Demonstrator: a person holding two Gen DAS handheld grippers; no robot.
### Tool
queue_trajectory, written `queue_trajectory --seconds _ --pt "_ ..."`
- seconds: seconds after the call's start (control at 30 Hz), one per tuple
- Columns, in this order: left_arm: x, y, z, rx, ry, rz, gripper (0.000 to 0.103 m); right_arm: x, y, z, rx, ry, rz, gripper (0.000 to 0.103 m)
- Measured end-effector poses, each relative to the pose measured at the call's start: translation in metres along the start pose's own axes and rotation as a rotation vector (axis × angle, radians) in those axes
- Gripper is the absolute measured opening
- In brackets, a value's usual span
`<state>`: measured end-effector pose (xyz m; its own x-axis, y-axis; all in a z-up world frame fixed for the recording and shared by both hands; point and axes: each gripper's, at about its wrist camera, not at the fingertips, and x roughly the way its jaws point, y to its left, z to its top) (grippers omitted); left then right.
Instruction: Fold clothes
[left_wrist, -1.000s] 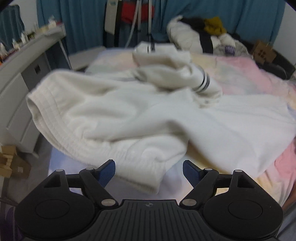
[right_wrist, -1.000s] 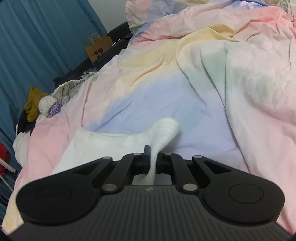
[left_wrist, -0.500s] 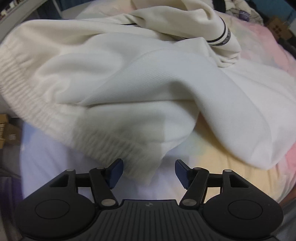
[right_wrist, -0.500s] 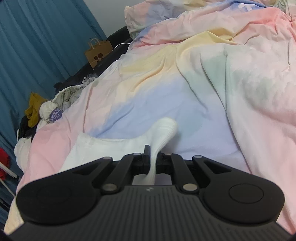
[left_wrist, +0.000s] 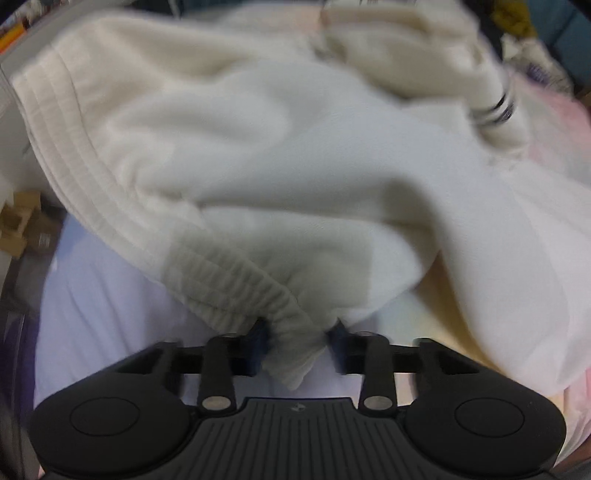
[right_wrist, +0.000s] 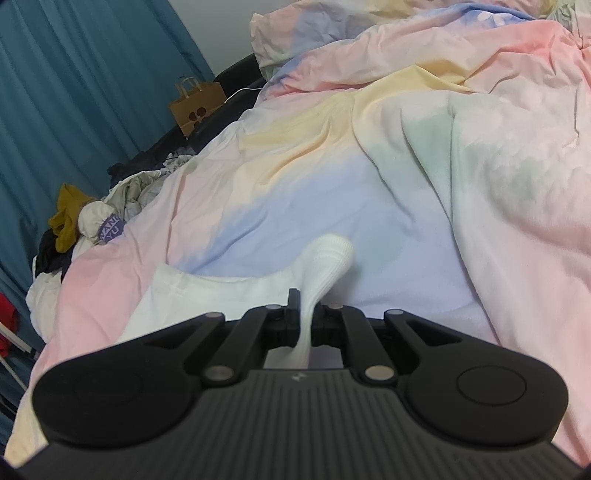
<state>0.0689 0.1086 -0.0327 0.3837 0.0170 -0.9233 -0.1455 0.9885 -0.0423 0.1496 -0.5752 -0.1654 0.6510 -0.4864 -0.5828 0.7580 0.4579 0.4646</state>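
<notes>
Closing in, left gripper (left_wrist: 297, 341) now straddles the cream knit sweatshirt's ribbed hem (left_wrist: 236, 284) on the pastel bed (right_wrist: 369, 206), half-open w/ no grip yet; right gripper (right_wrist: 304, 325) stays clamped on another hem corner, so spreading's next.

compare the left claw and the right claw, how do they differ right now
The left claw has its fingers apart, with the ribbed hem of the white sweater sitting between them; the right claw is clamped shut on a thin pinch of the sweater. The left claw's view is blurred and filled with bunched fabric; the right claw's view is sharp and mostly shows the pastel bedsheet. Both are black and meet the same kind of white cloth.
</notes>
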Motion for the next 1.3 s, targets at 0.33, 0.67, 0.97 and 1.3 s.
queue_trajectory --seconds 0.33,0.67,0.97,1.3 --pt "-0.143 0.04 -0.012 0.099 -0.188 0.044 0.016 -0.008 -0.006 0.006 0.031 -0.016 0.022 0.005" --pt "-0.119 0.171 -0.063 0.013 -0.145 0.059 0.018 -0.035 -0.019 0.011 0.045 -0.064 -0.119 0.005" --pt "-0.083 0.179 -0.093 0.005 -0.144 -0.032 0.029 -0.011 -0.025 -0.002 -0.077 0.099 -0.18 0.008" --pt "-0.138 0.166 -0.098 0.017 -0.385 -0.011 0.081 -0.056 0.0 0.011 -0.099 -0.053 -0.149 0.059"
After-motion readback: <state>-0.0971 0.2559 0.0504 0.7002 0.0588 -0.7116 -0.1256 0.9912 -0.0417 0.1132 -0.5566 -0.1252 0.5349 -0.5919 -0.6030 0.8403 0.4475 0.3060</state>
